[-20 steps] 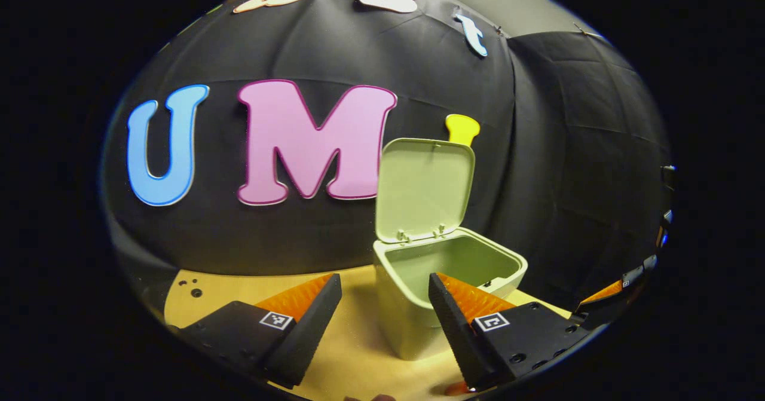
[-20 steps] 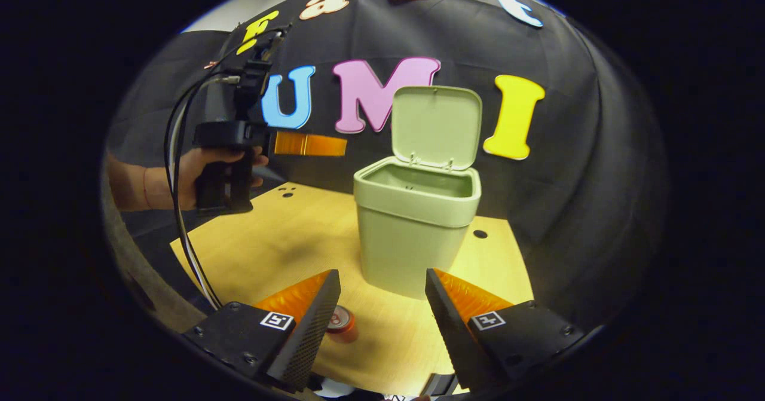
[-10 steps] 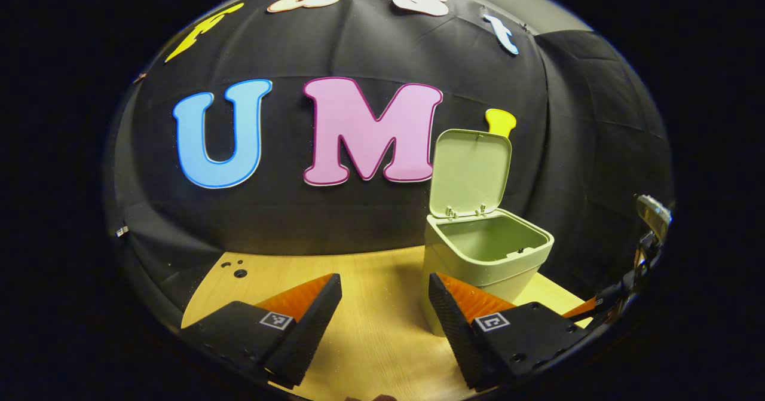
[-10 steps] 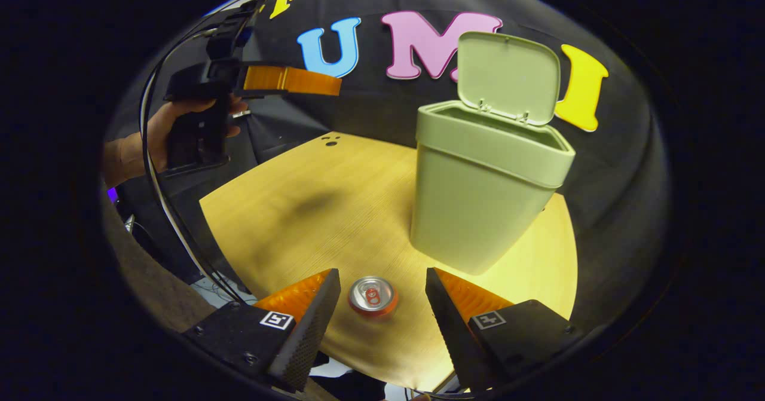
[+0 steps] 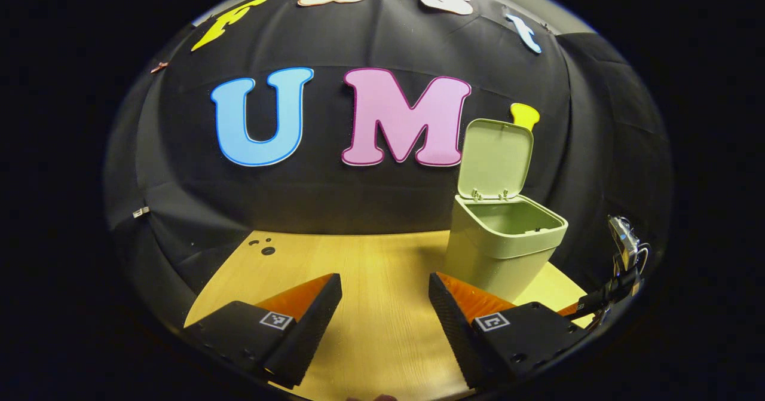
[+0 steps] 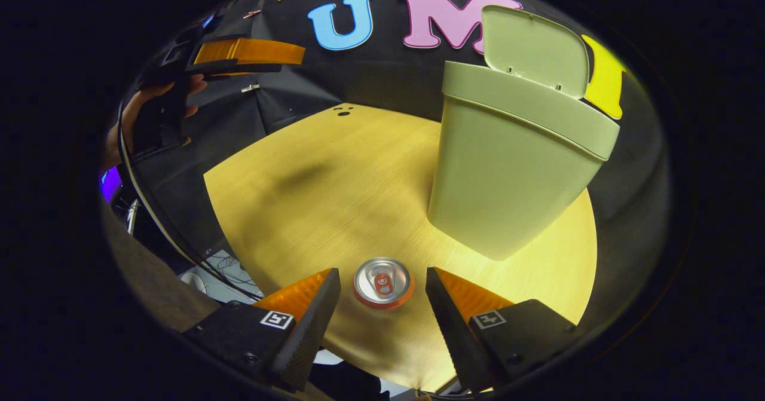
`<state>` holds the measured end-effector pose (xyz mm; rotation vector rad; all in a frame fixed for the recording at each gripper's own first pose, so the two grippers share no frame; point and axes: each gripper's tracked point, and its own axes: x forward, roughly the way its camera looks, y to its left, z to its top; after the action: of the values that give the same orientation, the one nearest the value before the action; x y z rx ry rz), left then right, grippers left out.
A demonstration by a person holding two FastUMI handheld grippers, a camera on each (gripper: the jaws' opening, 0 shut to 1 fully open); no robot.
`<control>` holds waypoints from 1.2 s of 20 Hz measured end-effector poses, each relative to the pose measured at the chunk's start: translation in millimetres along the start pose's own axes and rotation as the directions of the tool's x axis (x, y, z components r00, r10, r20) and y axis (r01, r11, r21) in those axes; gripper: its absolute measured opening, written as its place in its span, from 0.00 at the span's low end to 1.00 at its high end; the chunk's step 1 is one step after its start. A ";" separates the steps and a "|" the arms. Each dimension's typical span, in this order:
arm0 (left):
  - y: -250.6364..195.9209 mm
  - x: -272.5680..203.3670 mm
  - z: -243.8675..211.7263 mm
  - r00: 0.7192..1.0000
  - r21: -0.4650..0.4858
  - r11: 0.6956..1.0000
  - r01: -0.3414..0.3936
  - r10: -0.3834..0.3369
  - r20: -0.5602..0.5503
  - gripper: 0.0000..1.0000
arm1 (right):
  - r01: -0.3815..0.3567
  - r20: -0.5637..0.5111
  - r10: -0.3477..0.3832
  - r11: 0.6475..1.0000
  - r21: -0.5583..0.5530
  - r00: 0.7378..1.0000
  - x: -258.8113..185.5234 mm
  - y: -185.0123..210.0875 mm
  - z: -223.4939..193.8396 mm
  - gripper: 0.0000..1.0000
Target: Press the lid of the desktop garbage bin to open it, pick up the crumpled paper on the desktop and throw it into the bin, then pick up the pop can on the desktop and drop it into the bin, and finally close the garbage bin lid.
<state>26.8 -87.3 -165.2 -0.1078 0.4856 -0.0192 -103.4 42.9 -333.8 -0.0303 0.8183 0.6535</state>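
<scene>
— Here we see the right gripper [image 6: 382, 281], jaws spread wide and empty, poised above the pop can [image 6: 383, 282], which stands upright on the wooden desktop [image 6: 323, 198], its long axis pointing up at us, between the two fingers.

— And the left gripper [image 5: 385, 287]?

— Also spread, holding nothing, well apart from the can; we judge the right hand nearer. The garbage bin [image 6: 514, 168] stands just beyond the can, its lid [image 6: 535, 51] raised. Black cloth walls the booth behind the desktop.
</scene>
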 end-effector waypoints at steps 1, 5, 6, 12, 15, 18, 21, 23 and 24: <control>3.3 -1.5 -2.2 1.000 -0.002 1.000 -0.008 0.008 -0.002 0.94 | -0.001 -0.003 0.001 1.000 -0.001 1.000 2.8 0.5 -1.0 0.92; 11.6 -3.3 -5.6 1.000 -0.008 1.000 -0.024 0.024 -0.010 0.95 | 0.004 -0.024 -0.005 1.000 -0.010 1.000 12.3 -2.4 -3.4 0.92; 13.2 -3.1 -5.9 1.000 -0.007 1.000 -0.026 0.026 -0.010 0.94 | 0.005 -0.027 -0.005 1.000 -0.007 1.000 13.5 -2.4 -4.0 0.92; 17.1 0.0 -6.4 1.000 -0.005 1.000 -0.029 0.029 -0.012 0.95 | 0.005 -0.059 -0.004 1.000 0.012 0.998 20.6 -1.5 -10.8 0.92; 20.4 -0.5 -8.0 0.999 -0.008 0.999 -0.034 0.034 -0.013 0.95 | 0.006 -0.072 -0.005 1.000 0.014 0.997 24.4 -0.9 -14.1 0.88; 24.6 -1.3 -9.3 0.999 -0.012 0.999 -0.041 0.040 -0.014 0.94 | -0.004 -0.072 0.008 0.999 0.047 0.997 23.1 1.5 -12.6 0.77; 27.1 -1.4 -10.7 0.999 -0.019 0.999 -0.045 0.045 -0.017 0.95 | 0.004 -0.057 0.000 0.998 0.059 0.998 21.2 -0.6 -9.6 0.72; 28.1 -2.1 -10.3 0.999 -0.019 0.999 -0.046 0.046 -0.014 0.95 | 0.001 -0.057 0.002 0.998 0.062 0.998 20.4 -0.9 -10.2 0.68; 27.6 -1.5 -9.4 0.999 -0.017 0.999 -0.046 0.046 -0.014 0.95 | -0.001 -0.060 0.005 0.998 0.062 0.998 20.0 -0.7 -10.6 0.68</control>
<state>20.9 -60.7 -175.8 -0.1137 0.5017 0.0292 -100.1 50.0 -355.0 0.0078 0.8962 0.6322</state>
